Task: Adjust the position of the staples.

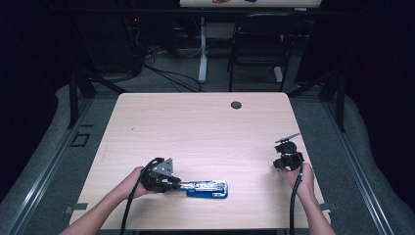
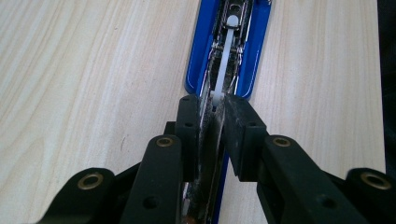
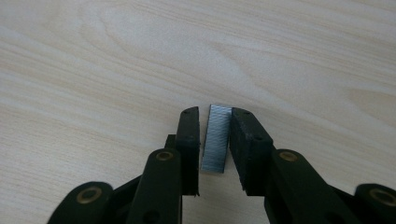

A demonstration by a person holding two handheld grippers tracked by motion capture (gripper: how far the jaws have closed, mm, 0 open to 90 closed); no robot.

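Observation:
A blue stapler (image 1: 208, 189) lies opened flat near the table's front edge, its metal staple channel (image 2: 224, 60) facing up. My left gripper (image 1: 178, 185) comes at it from the left. In the left gripper view the left gripper (image 2: 212, 105) is shut on the near end of the channel above the blue base (image 2: 254, 51). At the right edge of the table my right gripper (image 1: 283, 149) points down at the wood. A short strip of staples (image 3: 217, 140) lies slightly askew between the narrow jaws of the right gripper (image 3: 215, 112), with a thin gap beside the left pad (image 3: 190, 140).
The light wooden table (image 1: 195, 127) has a dark round cable hole (image 1: 236, 105) near its far edge. A black chair (image 1: 259, 44) and a white desk leg (image 1: 202, 49) stand on the floor beyond it. Cables trail from both grippers off the front edge.

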